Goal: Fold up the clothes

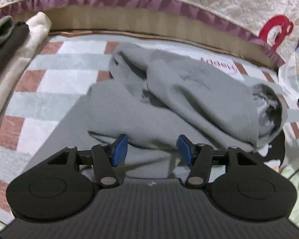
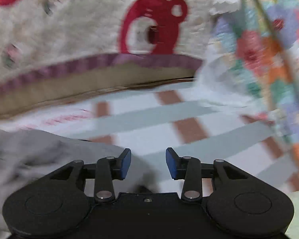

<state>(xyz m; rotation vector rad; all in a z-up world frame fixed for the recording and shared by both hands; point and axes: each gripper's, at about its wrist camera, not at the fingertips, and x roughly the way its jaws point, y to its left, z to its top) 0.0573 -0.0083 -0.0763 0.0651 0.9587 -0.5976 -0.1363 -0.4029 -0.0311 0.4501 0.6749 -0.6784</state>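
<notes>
Close up, my left gripper has its jaws spread w/ nothing pinched. The gray top lies right under it, bunched in a lump on the checked mat. My right gripper is spread too, nothing in it. It hangs over bare mat, just past the top's right edge. That view is blurry, so I can't tell how near the cloth the pads are.

Further left sits a pile of other clothes. Way back is the quilt w/ red shapes over the bed edge.

What could go wrong: the top is all scrunched, so I might pinch two layers at once & the fold comes out lumpy. The right one could grab mat, not cloth, b/c it's off to the side.
</notes>
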